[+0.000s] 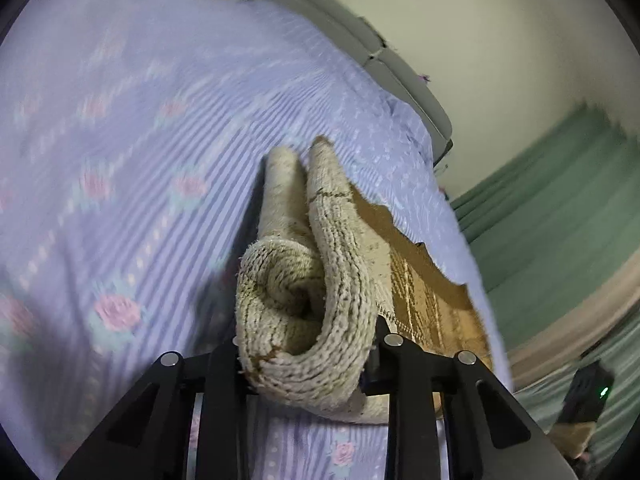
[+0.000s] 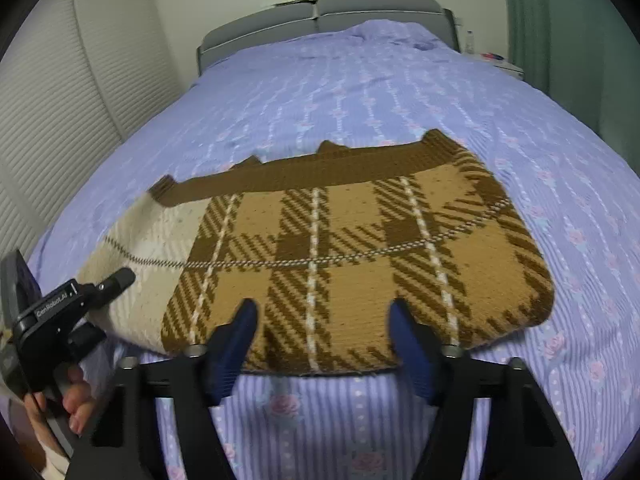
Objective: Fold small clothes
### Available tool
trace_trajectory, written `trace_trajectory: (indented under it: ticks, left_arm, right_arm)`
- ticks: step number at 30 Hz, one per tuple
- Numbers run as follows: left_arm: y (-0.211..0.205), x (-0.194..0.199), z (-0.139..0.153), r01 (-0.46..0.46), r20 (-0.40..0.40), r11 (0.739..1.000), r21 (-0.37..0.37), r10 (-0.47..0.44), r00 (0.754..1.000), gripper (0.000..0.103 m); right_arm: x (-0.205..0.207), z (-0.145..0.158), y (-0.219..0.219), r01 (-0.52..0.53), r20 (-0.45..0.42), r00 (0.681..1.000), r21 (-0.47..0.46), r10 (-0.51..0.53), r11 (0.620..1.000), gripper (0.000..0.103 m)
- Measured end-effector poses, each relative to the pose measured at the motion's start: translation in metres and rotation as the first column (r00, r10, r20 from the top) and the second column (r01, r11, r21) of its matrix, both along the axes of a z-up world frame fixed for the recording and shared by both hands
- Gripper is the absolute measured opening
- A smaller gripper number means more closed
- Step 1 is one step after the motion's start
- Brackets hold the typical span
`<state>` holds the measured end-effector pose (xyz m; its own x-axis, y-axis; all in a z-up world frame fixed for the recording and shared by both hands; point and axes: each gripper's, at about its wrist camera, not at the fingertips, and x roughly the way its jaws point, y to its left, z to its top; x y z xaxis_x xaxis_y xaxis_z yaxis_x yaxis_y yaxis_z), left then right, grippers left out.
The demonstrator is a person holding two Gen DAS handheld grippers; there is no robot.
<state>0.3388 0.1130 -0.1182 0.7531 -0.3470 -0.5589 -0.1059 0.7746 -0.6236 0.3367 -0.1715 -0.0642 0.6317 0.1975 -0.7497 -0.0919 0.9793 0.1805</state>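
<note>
A small knitted garment, brown and tan plaid with a dark brown band along its far edge, lies flat on the bed. Its left part is turned over and shows the cream underside. In the left wrist view that cream knit is curled into a roll between the black fingers, and my left gripper is shut on it. From the right wrist view the left gripper sits at the garment's left edge, held by a hand. My right gripper stands open over the garment's near edge, blue pads apart.
The bed has a lilac striped cover with pink roses and a grey headboard at the far end. A ribbed white wall panel runs along the left. Green curtains and a small nightstand are on the right.
</note>
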Motion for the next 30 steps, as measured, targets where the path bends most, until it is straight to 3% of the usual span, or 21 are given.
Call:
trace_trajectory:
  ticks: [1,3,6,11,20,23,25,27,30]
  left_arm:
    - [-0.003,-0.001,0.007,-0.001,0.014,0.999,0.039,0.001,1.000,0.027]
    - [-0.006,-0.002,0.018,0.003,0.026,0.995,0.097,-0.005,1.000,0.027]
    - [-0.007,-0.003,0.028,0.023,0.033,0.991,0.129,-0.028,0.999,0.027]
    - [-0.029,-0.002,0.045,0.068,0.042,0.956,0.286,-0.084,0.996,0.026]
    - [-0.079,-0.004,0.085,0.170,0.100,0.886,0.432,-0.234,0.967,0.025]
    - [-0.107,-0.005,0.097,0.196,0.130,0.840,0.506,-0.298,0.946,0.025]
    - [-0.119,-0.008,0.104,0.198,0.139,0.825,0.530,-0.314,0.939,0.025]
    - [-0.131,-0.005,0.111,0.210,0.137,0.818,0.535,-0.329,0.934,0.025]
    - [-0.143,0.001,0.117,0.217,0.139,0.816,0.535,-0.339,0.930,0.025]
  right_arm:
    - [0.002,0.000,0.001,-0.013,0.000,1.000,0.004,0.013,1.000,0.045]
    - [0.005,-0.002,0.005,-0.061,-0.010,0.998,0.033,0.061,0.998,0.023]
    - [0.011,-0.007,0.012,-0.115,-0.025,0.993,0.076,0.118,0.990,0.015]
    - [0.018,-0.011,0.022,-0.157,-0.024,0.987,0.093,0.160,0.983,0.014]
    - [0.036,-0.044,0.028,-0.172,-0.101,0.976,0.169,0.191,0.970,0.013]
    - [0.045,-0.047,0.020,-0.191,-0.123,0.967,0.234,0.224,0.953,0.013]
    - [0.050,-0.048,0.007,-0.200,-0.136,0.958,0.313,0.252,0.928,0.012]
    - [0.046,-0.040,-0.009,-0.206,-0.105,0.961,0.352,0.257,0.913,0.013]
    - [0.031,-0.018,-0.044,-0.168,-0.029,0.982,0.312,0.186,0.935,0.013]
